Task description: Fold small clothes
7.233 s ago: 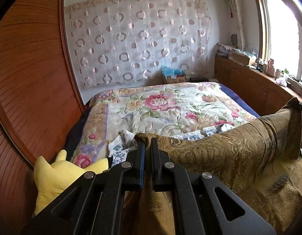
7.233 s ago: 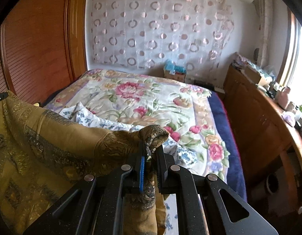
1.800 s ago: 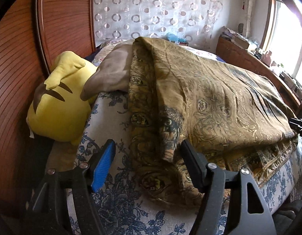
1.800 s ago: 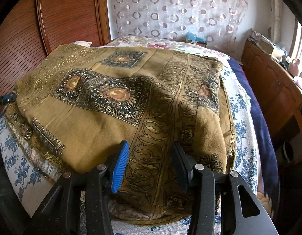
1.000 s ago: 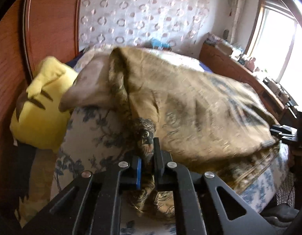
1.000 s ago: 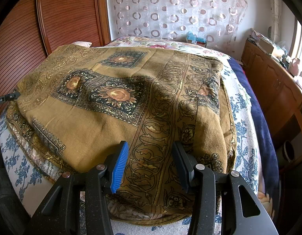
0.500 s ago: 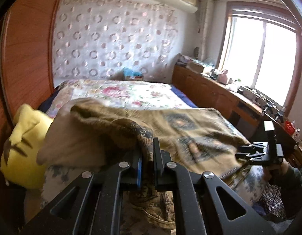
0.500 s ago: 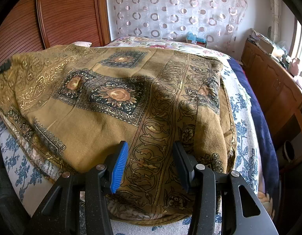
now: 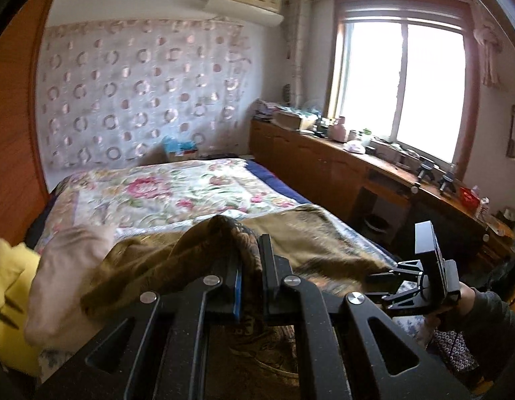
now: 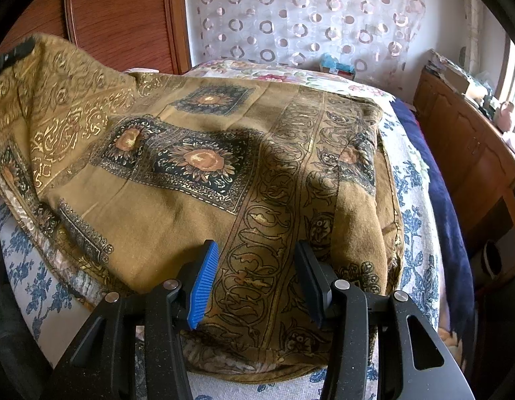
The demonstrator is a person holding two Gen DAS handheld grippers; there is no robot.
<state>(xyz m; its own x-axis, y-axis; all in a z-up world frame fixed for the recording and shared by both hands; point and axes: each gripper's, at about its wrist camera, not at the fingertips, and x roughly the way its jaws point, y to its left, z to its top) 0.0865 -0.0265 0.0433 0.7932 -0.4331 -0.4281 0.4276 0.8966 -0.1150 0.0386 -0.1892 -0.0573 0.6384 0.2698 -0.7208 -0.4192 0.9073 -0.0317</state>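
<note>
A golden-brown patterned cloth [image 10: 204, 173] lies folded on the near end of the bed. My left gripper [image 9: 249, 260] is shut on its left edge [image 9: 224, 233] and holds that edge raised above the bed; the lifted corner shows at the upper left of the right wrist view [image 10: 40, 76]. My right gripper [image 10: 255, 266] is open, its jaws just over the cloth's near edge, holding nothing. It also shows in the left wrist view [image 9: 421, 280], low at the right.
A yellow plush toy [image 9: 7, 286] and a beige pillow [image 9: 64, 266] lie left of the cloth. A floral quilt [image 9: 164, 193] covers the far bed. A wooden cabinet [image 9: 324, 163] with clutter runs along the right under the window. A wooden headboard [image 10: 124, 16] stands left.
My left gripper closed on the cloth's left edge and has lifted it up and towards the right. The right gripper has stayed open and still.
</note>
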